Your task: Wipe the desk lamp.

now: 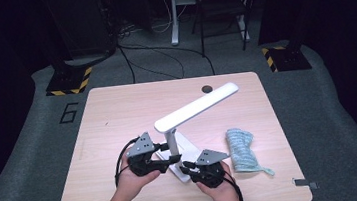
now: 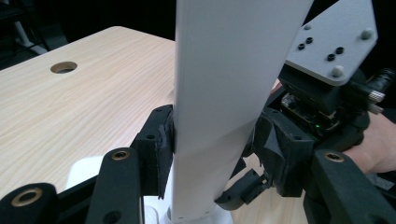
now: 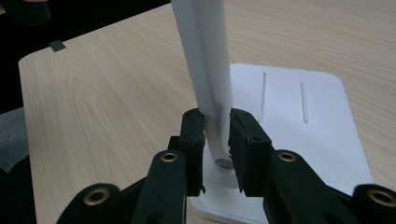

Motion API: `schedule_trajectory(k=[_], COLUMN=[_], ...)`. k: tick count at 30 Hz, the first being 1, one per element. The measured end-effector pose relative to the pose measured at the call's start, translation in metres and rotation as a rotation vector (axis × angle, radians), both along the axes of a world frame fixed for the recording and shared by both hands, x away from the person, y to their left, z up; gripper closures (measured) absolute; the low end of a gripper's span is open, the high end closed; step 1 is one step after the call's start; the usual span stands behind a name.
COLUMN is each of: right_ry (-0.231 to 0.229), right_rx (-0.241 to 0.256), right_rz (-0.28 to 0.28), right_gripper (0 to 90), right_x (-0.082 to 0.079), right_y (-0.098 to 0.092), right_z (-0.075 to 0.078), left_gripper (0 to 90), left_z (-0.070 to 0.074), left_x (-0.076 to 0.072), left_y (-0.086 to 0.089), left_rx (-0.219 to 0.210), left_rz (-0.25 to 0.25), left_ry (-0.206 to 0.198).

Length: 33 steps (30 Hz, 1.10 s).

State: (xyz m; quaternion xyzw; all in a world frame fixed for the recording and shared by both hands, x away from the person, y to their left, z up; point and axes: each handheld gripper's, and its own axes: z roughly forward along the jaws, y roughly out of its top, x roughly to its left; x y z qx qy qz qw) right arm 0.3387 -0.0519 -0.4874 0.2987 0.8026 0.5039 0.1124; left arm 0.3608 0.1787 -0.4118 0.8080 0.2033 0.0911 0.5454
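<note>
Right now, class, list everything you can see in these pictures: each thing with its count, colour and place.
Desk lamp: one, white, mid-table, head angled up toward the far right; stem gripped from both sides.
Lamp base: one, white, flat on the table.
Cloth: one, pale blue-green, rolled, right of the lamp.
Table: one, light wood, round hole near the far edge.
Chair: one, dark, on the floor beyond.
Left gripper: black, shut on the stem.
Right gripper: black, shut on the stem's foot.
Hands: two, at the near edge.

Light wooden table [image 1: 117, 112] with white desk lamp [image 1: 188, 117], folded cloth [image 1: 242, 150].
</note>
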Motion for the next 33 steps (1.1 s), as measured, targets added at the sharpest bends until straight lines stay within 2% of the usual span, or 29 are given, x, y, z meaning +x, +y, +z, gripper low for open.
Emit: schedule_trajectory(k=[3, 4, 9, 15, 16, 19, 21, 24, 26, 30, 31, 33], right_ry=[0.011, 0.023, -0.003, 0.030, 0.021, 0.035, 0.041, 0.055, 0.048, 0.010, 0.008, 0.007], right_rx=[0.010, 0.018, 0.002, 0.014, 0.005, 0.019, 0.030, 0.055, 0.059, 0.055, 0.051, 0.051], right_rz=[-0.012, -0.015, -0.021, -0.028, -0.029, -0.041, -0.054, -0.062, -0.070, -0.079, -0.085, -0.092], right_gripper=[77.1, 77.0, 75.9, 74.4, 74.4, 74.8, 75.6, 74.9, 70.9, 59.4, 55.6, 50.0], right_x=[0.001, 0.001, 0.003, 0.005, 0.006, 0.007, 0.009, 0.011, 0.010, 0.007, 0.006, 0.006], right_y=[-0.004, -0.005, -0.007, -0.010, -0.012, -0.014, -0.017, -0.020, -0.020, -0.017, -0.016, -0.013], right_z=[-0.001, -0.001, -0.002, -0.004, -0.004, -0.004, -0.005, -0.005, -0.004, -0.001, -0.001, -0.001], left_gripper=[50.7, 52.1, 55.9, 63.2, 64.9, 69.0, 70.9, 74.7, 75.8, 76.0, 76.0, 76.0], left_z=[-0.001, -0.001, -0.001, -0.001, -0.001, -0.004, -0.004, -0.005, -0.005, -0.006, -0.005, -0.006], left_x=[-0.001, -0.001, -0.002, -0.004, -0.003, -0.002, -0.002, -0.002, -0.002, -0.003, -0.003, -0.003], left_y=[-0.001, -0.001, -0.002, -0.002, -0.002, -0.003, -0.003, -0.005, -0.006, -0.008, -0.008, -0.009], left_rx=[-0.007, -0.007, -0.003, 0.006, 0.014, 0.010, 0.027, 0.021, 0.017, 0.020, 0.028, 0.019], left_rz=[-0.011, -0.013, -0.014, -0.010, -0.013, -0.010, -0.016, -0.015, -0.023, -0.011, -0.017, -0.013], left_ry=[0.014, 0.013, 0.004, -0.004, -0.008, 0.018, 0.016, 0.020, 0.030, 0.016, 0.015, 0.014])
